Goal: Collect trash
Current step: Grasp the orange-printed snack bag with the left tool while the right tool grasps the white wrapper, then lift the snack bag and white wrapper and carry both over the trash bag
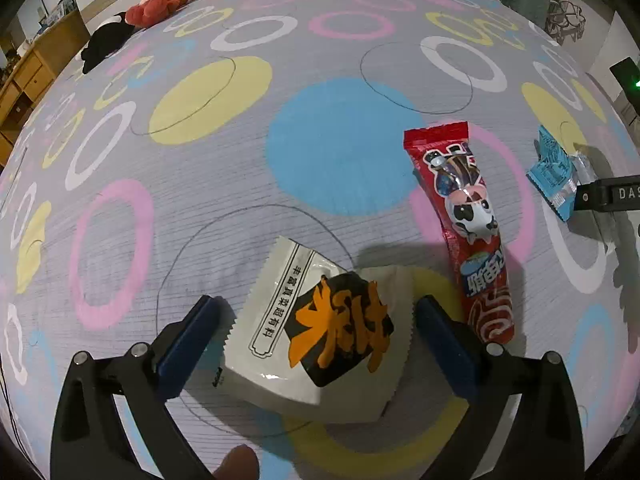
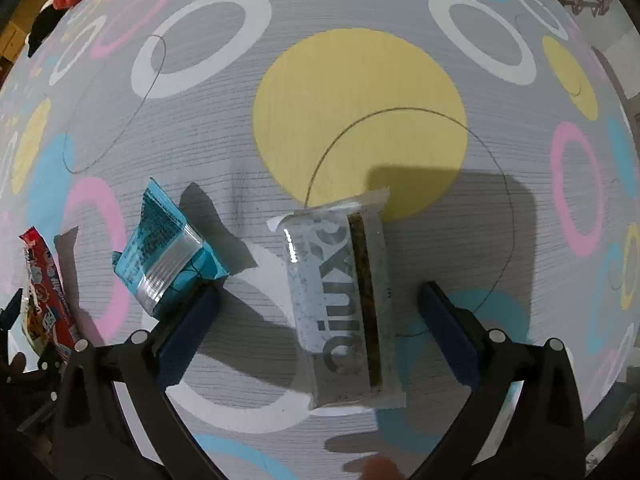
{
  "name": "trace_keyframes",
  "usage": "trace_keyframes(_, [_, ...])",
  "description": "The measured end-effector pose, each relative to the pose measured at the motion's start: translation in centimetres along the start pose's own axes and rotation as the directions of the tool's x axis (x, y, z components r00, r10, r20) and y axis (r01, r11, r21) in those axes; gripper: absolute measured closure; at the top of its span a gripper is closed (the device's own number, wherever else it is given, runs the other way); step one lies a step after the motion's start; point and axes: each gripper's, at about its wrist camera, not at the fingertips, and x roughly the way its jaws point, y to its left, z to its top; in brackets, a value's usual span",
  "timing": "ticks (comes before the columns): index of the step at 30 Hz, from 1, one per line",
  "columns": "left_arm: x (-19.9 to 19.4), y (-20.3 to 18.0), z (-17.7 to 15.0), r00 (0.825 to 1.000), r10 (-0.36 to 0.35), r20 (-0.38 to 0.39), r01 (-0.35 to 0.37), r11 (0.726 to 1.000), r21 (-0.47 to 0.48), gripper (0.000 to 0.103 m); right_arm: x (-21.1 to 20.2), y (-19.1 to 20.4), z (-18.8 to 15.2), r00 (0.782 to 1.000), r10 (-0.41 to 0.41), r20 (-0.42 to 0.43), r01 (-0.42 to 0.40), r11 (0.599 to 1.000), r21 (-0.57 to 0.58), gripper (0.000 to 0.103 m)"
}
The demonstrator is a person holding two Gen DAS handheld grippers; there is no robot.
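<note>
A white snack packet with a black and orange label (image 1: 320, 332) lies on the patterned bed sheet between the blue pads of my left gripper (image 1: 318, 338), which is open around it. A long red candy wrapper (image 1: 468, 232) (image 2: 44, 300) lies just right of it. My right gripper (image 2: 320, 328) is open over a pale grey wrapper with a dark strip (image 2: 344, 308), its pads apart from the wrapper on both sides. A teal and clear wrapper (image 2: 168, 256) (image 1: 554, 172) rests against the right gripper's left fingertip (image 2: 192, 320).
Plush toys (image 1: 160, 0) line the far edge of the bed sheet (image 1: 200, 184). A wooden desk (image 1: 32, 72) stands beyond the bed at the left. A fingertip (image 1: 236, 460) shows at the bottom of the left wrist view.
</note>
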Motion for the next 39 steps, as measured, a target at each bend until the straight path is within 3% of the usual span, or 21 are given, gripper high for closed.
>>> trace_keyframes(5, [-0.1,-0.2,-0.2,1.0,0.002,-0.01,-0.002,1.0,0.0,0.007,0.0,0.1,-0.2,1.0,-0.007,0.002,0.007,1.0,-0.003,0.005])
trace_keyframes(8, [-0.3,-0.2,0.1,1.0,0.003,-0.003,-0.003,1.0,-0.003,0.013,-0.3,0.5,-0.1,1.0,-0.016,0.011,0.017,1.0,-0.008,0.009])
trace_keyframes(11, [-0.8,-0.4,-0.1,1.0,-0.001,0.011,0.001,1.0,0.002,0.034,-0.6,1.4,-0.3,1.0,-0.017,0.022,0.018,0.999,-0.038,0.02])
trace_keyframes(12, [-1.1,-0.6,-0.1,1.0,-0.008,0.016,0.008,1.0,0.004,0.049,-0.9,1.6,-0.4,1.0,-0.016,0.026,0.017,0.999,-0.045,0.023])
trace_keyframes(13, [-1.4,-0.7,-0.1,1.0,-0.023,0.015,0.023,1.0,0.002,0.065,-1.1,1.8,-0.5,0.999,-0.014,0.029,0.015,0.998,-0.053,0.032])
trace_keyframes(14, [-1.5,-0.8,-0.1,0.999,-0.036,0.012,0.036,0.999,0.0,0.075,-1.4,2.0,-0.6,0.999,-0.012,0.035,0.014,0.998,-0.068,0.049])
trace_keyframes(16, [-1.6,-0.9,-0.1,0.999,-0.054,0.004,0.054,0.998,-0.008,0.085,-2.0,2.8,-0.8,0.999,-0.002,0.045,0.006,0.996,-0.084,0.066])
trace_keyframes(19, [-1.7,-0.9,-0.3,0.999,-0.052,0.011,0.052,0.998,-0.021,0.087,-2.2,3.5,-1.0,0.998,-0.03,0.055,0.035,0.994,-0.099,0.066])
trace_keyframes(21, [-1.9,-0.9,-0.4,0.997,-0.07,0.013,0.07,0.997,-0.043,0.094,-2.2,3.6,-1.2,0.998,-0.024,0.061,0.03,0.995,-0.092,0.066])
trace_keyframes(39, [-3.9,-0.7,-2.2,0.992,-0.122,0.035,0.125,0.988,-0.088,0.096,-4.4,2.0,-3.1,0.997,-0.006,0.078,0.014,0.994,-0.105,0.066])
